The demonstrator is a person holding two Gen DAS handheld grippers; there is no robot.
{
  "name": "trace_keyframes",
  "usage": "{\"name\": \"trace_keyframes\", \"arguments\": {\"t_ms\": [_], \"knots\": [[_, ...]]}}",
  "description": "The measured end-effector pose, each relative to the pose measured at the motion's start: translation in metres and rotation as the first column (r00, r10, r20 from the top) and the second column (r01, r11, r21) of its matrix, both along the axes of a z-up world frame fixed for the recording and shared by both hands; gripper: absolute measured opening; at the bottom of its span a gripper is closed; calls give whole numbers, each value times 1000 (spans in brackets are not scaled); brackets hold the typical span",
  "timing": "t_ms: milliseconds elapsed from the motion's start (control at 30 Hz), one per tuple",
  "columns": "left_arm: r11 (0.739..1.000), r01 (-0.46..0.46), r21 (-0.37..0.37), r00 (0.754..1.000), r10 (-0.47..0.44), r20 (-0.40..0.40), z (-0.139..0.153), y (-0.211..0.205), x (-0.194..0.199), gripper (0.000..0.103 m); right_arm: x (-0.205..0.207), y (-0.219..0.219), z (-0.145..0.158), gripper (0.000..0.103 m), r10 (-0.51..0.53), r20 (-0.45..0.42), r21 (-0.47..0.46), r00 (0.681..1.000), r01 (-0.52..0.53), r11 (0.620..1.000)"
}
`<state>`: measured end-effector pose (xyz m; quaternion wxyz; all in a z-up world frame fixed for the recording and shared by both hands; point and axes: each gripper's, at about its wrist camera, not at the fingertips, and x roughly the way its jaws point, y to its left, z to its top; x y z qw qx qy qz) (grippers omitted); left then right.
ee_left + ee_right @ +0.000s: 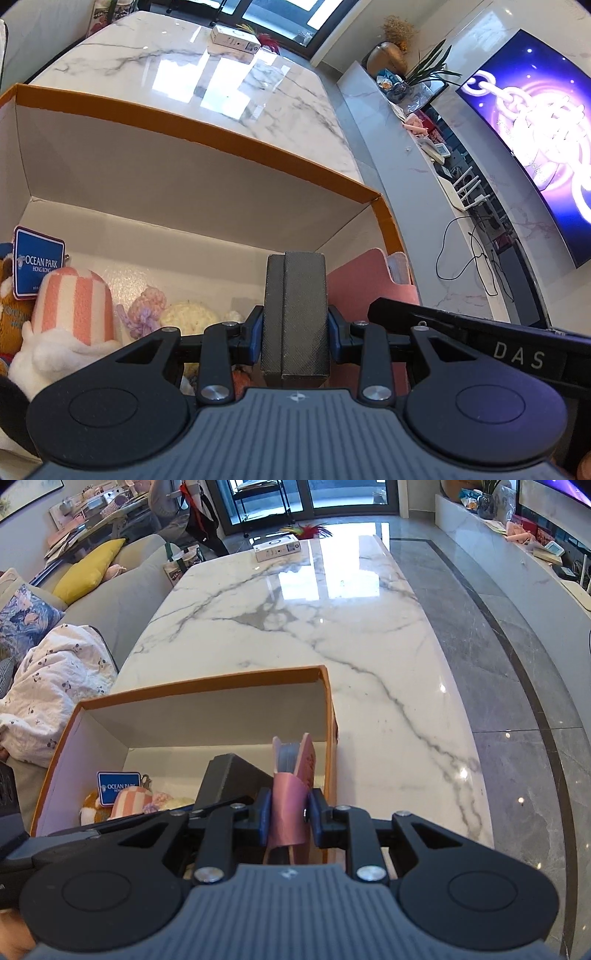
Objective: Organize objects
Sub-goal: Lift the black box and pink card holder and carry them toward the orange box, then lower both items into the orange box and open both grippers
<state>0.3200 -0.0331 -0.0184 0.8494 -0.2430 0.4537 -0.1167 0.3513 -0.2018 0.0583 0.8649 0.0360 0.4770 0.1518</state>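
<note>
An orange box (221, 136) with a white inside stands on the marble table. My left gripper (295, 325) is shut on a dark grey textured case (295, 295), held upright over the box's right half. My right gripper (290, 812) is shut on a pink booklet (291, 775) just inside the box's right wall; the booklet (358, 280) also shows beside the grey case (229, 779). Plush toys lie at the box's left end: a pink-striped one (74, 306), a blue Ocean Park tag (37, 262) and small crocheted pieces (147, 310).
The orange box (199, 683) sits at the near end of the marble table (332, 627). A white carton (277, 548) lies at the far end. A sofa with a yellow cushion (88, 568) runs along the left. Grey floor and a low shelf under a lit screen (535, 129) are to the right.
</note>
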Motion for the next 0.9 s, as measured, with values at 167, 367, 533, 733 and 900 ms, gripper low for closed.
{"name": "trace_keyframes", "arguments": {"t_ms": [167, 367, 533, 733, 900], "knots": [[1000, -11, -6, 1000, 11, -11, 0, 1, 0, 38, -6, 5, 1, 23, 25, 31, -43, 999, -24, 999], [1000, -3, -17, 1000, 3, -22, -2, 0, 3, 39, -7, 2, 8, 25, 22, 39, -31, 999, -20, 999], [999, 12, 33, 1000, -11, -20, 1, -7, 3, 40, -16, -2, 19, 34, 12, 65, -1, 998, -12, 1000], [995, 41, 95, 999, -39, -24, 6, -24, -3, 40, -34, -18, 36, 50, -72, 194, -40, 978, 81, 996], [995, 73, 68, 995, -67, -77, 4, -30, -4, 45, -40, -39, 31, 50, -132, 175, -2, 976, 134, 991]]}}
